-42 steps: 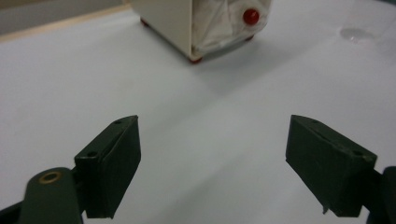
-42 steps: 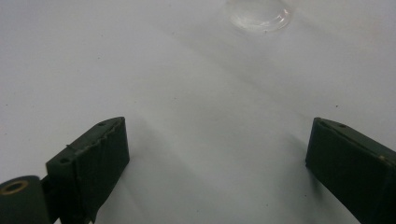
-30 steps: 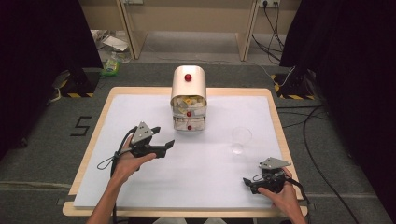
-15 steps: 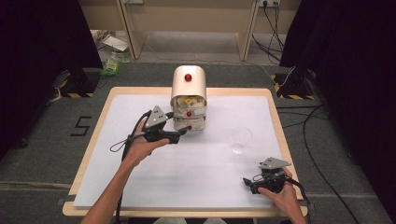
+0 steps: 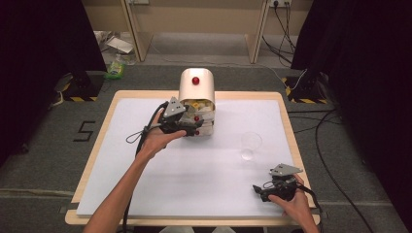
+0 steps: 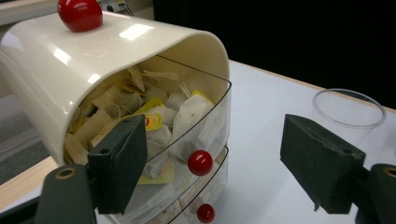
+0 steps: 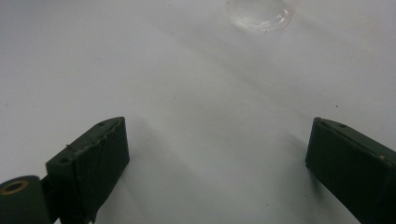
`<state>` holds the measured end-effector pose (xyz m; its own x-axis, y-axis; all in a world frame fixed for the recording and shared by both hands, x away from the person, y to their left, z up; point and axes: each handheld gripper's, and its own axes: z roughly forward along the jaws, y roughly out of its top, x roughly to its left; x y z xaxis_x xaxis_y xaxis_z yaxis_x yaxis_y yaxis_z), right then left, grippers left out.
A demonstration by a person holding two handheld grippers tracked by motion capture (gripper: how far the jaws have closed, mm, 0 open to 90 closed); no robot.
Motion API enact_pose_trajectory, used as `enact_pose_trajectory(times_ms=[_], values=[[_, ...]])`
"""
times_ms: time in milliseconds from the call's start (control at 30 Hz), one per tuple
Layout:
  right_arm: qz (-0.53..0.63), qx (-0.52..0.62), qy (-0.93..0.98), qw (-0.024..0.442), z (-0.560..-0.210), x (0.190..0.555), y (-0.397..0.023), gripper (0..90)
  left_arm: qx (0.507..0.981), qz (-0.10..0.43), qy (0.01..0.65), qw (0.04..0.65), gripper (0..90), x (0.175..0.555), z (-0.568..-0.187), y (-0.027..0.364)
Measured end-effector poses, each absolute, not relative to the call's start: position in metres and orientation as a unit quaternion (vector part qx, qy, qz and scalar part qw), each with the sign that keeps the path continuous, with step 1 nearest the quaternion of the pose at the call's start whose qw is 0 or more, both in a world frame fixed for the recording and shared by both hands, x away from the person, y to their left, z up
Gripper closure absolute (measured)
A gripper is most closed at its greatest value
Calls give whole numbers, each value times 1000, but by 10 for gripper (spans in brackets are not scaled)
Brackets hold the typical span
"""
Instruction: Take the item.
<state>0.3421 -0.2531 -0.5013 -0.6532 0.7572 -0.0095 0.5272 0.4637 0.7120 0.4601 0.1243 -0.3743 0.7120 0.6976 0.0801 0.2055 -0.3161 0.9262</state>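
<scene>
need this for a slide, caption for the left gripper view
Open left gripper facing the red knob of a tea-bag drawer, clear cup beyond.

Open jaws before tea-bag drawers (image 6: 187, 135)

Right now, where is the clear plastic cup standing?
In the high view the clear plastic cup stands on the table's right half, right of the cream drawer box, beyond the right gripper.

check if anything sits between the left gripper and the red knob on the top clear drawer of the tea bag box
Nothing visible does. The open left gripper faces the top clear drawer's red round knob on the cream plastic tea bag box, with clear space between.
</scene>
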Motion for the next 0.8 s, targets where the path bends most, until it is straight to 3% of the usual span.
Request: enact_pose_trajectory(times_ms=[233,800], values=[[349,383,839,164,-501,342,-253,66,784,237,297,490,205,471,-381,118],[349,383,839,164,-501,342,-253,65,804,209,279,482,202,448,-379,121]])
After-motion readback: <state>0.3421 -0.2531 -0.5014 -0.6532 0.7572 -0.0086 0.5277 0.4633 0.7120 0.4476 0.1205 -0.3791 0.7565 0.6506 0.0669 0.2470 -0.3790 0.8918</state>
